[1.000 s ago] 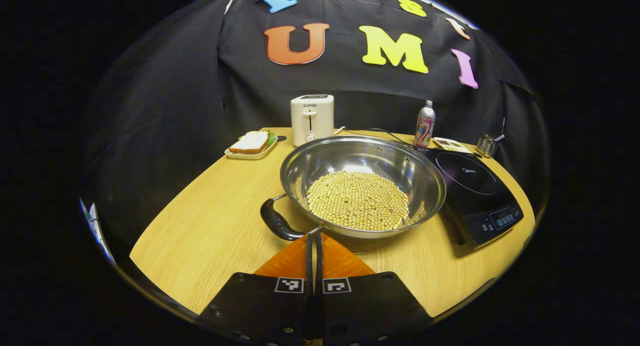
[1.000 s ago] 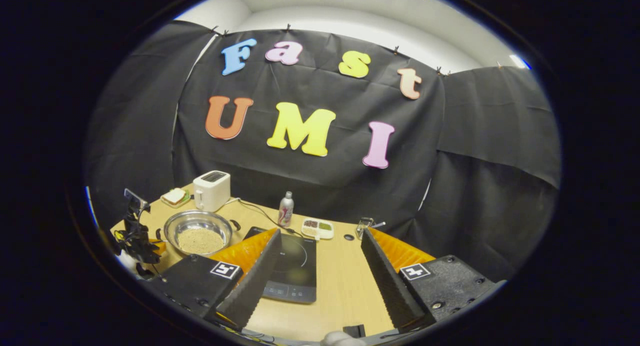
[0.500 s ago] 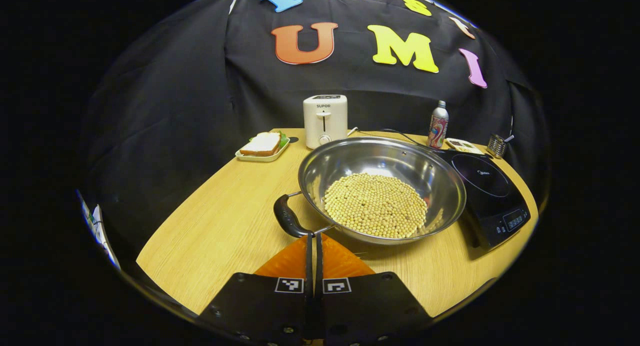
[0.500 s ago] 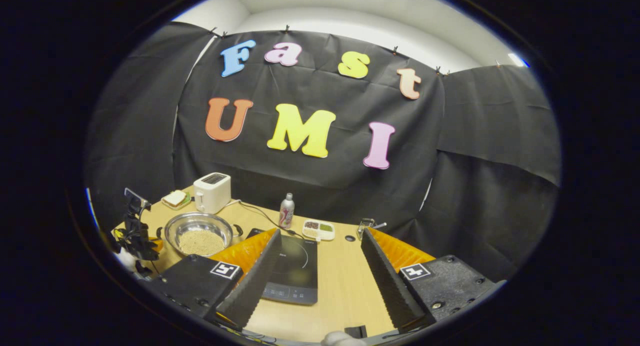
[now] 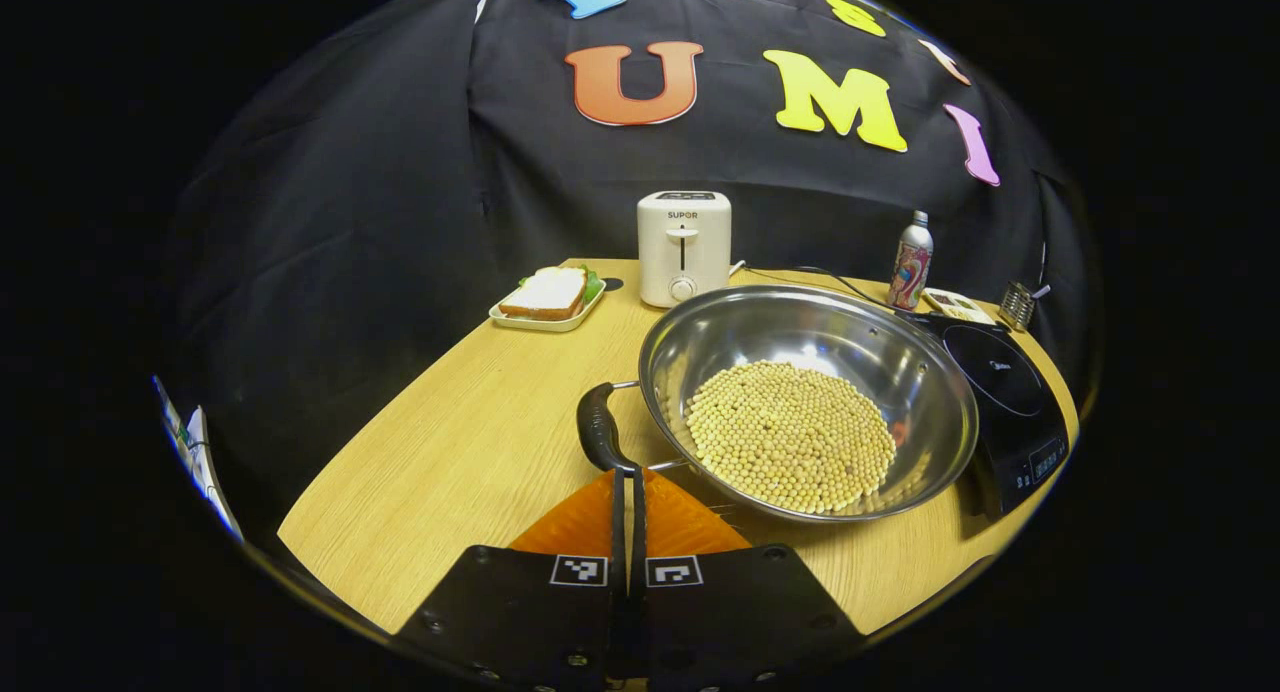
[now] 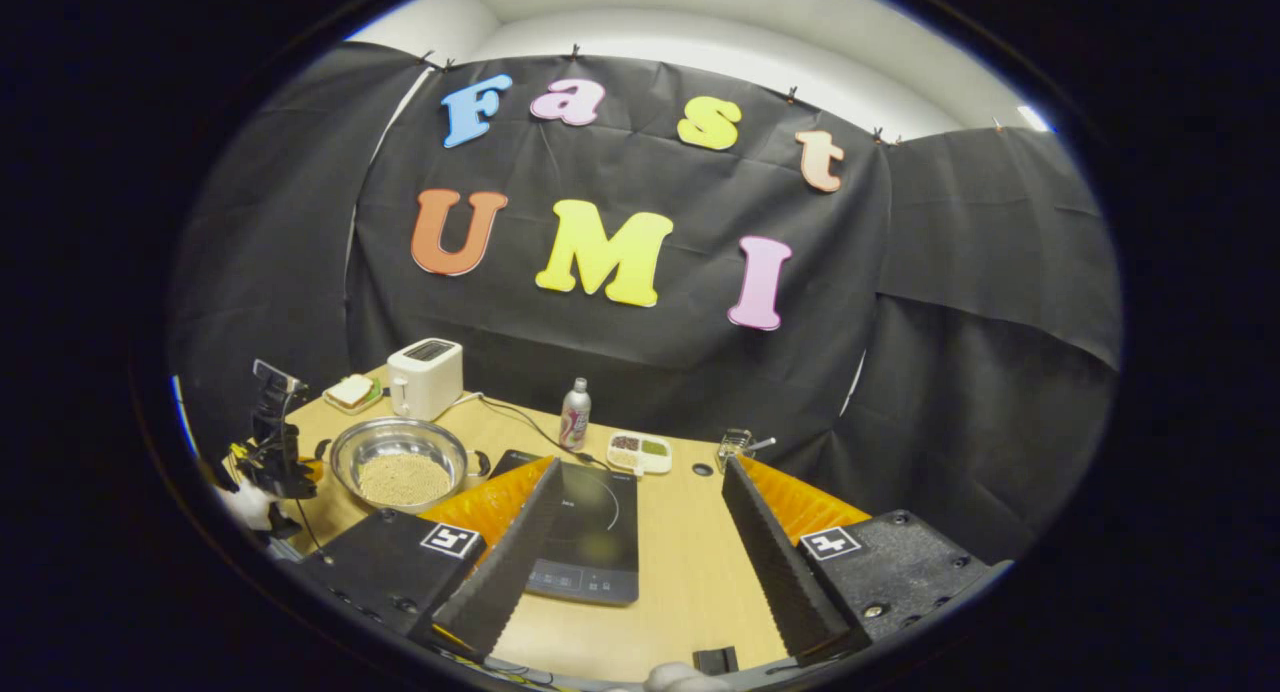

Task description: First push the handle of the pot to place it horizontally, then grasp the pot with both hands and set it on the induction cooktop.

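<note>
Wood table (image 5: 440, 452) carries everything; steel pot (image 5: 860, 342) of soybeans (image 5: 790, 437) sits mid-table, induction cooktop (image 5: 1000, 372) touching it at 3 o'clock; toaster (image 5: 684, 248) at its 12, sandwich tray (image 5: 546, 317) at 10; pot's black handle (image 5: 598, 438) sticks out at 9 o'clock; left gripper (image 5: 628, 487) fingers pressed together, holding nothing, tips touching the handle; right gripper (image 6: 640, 532) spread wide, empty, above the cooktop (image 6: 585, 532), pot (image 6: 400, 447) at its 10.

Pot's (image 5: 810, 412) far handle hidden behind its rim; cooktop (image 5: 1005, 397) partly covered by pot; snack tray (image 6: 640, 450) contents too small.
</note>
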### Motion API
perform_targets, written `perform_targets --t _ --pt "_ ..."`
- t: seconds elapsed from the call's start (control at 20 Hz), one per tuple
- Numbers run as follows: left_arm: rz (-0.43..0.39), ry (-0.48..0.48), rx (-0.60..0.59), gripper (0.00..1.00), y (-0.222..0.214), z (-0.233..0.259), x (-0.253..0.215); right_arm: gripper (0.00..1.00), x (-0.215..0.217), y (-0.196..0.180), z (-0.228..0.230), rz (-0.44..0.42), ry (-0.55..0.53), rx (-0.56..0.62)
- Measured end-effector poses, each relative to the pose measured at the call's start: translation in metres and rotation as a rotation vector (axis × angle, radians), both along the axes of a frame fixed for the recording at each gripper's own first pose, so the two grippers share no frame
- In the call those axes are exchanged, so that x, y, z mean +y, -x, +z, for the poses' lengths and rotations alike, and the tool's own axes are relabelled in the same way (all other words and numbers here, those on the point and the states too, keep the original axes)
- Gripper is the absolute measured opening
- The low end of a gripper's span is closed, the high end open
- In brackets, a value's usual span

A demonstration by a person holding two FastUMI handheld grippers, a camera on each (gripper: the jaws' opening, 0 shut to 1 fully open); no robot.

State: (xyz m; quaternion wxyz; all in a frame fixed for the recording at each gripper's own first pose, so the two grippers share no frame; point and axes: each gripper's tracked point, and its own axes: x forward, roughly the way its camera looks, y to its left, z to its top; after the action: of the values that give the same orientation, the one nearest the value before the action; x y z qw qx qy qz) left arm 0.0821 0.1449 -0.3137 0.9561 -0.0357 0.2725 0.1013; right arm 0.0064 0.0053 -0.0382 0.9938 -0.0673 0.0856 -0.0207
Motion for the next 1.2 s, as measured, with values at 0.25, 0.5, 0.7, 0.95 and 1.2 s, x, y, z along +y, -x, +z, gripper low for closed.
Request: perform_targets --t 0.25,0.5,0.7,0.95,1.2 --pt "-0.004 -0.021 0.0 0.0 -0.017 -0.001 0.013 1.0 0.005 0.0 -0.002 0.002 0.003 0.004" --pt "0.012 -0.014 -0.004 0.0 -0.038 -0.004 0.027 1.0 0.008 0.0 -0.005 0.0 0.011 0.011" --pt "0.013 -0.026 -0.003 0.0 -0.051 -0.005 0.033 1.0 0.01 0.001 -0.007 -0.009 0.013 0.024" --pt "0.003 -0.038 0.004 0.0 -0.059 -0.009 0.038 1.0 0.016 -0.001 -0.01 -0.003 0.015 0.034" --pt "0.018 -0.043 0.019 0.0 -0.056 -0.004 0.047 1.0 0.028 -0.008 -0.016 0.049 0.009 0.047"
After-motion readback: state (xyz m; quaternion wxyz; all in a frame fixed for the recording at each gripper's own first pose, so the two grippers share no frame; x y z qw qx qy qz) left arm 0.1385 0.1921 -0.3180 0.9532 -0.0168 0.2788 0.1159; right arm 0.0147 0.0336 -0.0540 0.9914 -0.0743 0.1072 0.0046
